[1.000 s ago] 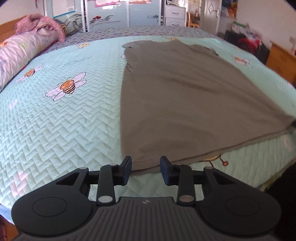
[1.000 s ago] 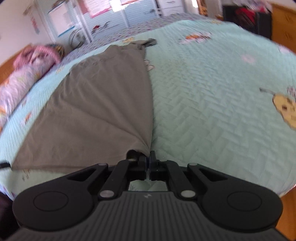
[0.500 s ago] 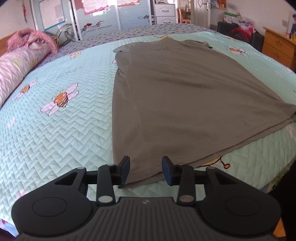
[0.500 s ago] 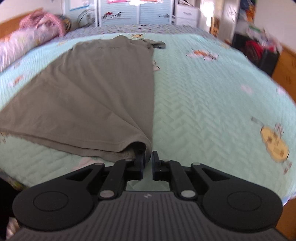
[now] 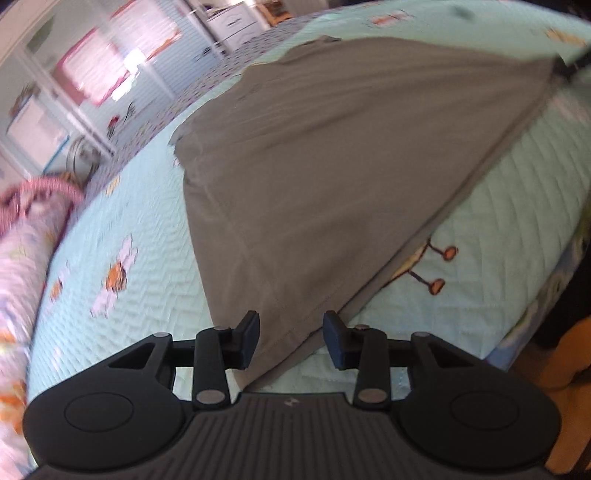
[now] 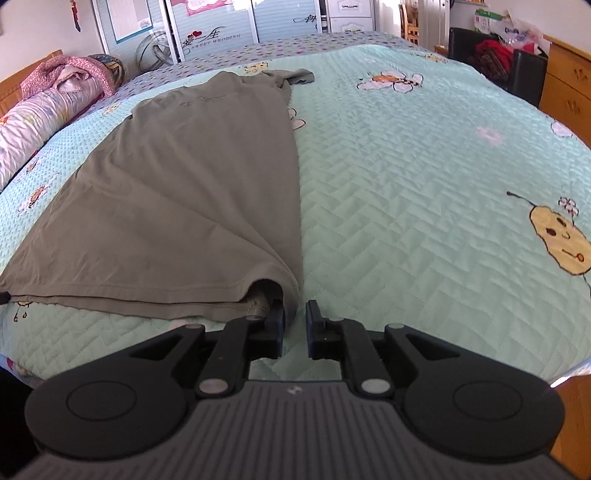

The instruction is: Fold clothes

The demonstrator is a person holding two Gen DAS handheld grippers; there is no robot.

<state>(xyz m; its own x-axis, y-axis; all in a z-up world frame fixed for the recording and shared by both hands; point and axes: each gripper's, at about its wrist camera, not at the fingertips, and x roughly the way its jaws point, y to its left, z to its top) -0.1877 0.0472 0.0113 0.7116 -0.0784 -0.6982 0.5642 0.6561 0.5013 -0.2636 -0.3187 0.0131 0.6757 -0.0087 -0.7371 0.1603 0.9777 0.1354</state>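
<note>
An olive-grey T-shirt (image 5: 332, 166) lies flat on the mint quilted bed (image 5: 498, 229), collar at the far end. My left gripper (image 5: 291, 339) is open, and the shirt's near hem corner lies between its fingers; this view is tilted and blurred. In the right wrist view the same shirt (image 6: 184, 192) spreads to the left. My right gripper (image 6: 295, 325) is open by a narrow gap at the other hem corner. That corner is slightly lifted and rests against the left fingertip (image 6: 277, 321).
A rolled pink floral duvet (image 6: 44, 110) lies along the bed's left side. Wardrobe doors (image 6: 207, 29) stand behind the bed. A wooden dresser (image 6: 565, 85) and a dark bin of clothes (image 6: 495, 70) stand at the right. The bed's front edge runs just below both grippers.
My right gripper was shut on the hem corner and has since opened a little. My left gripper stayed open, tilted, and moved in over its corner.
</note>
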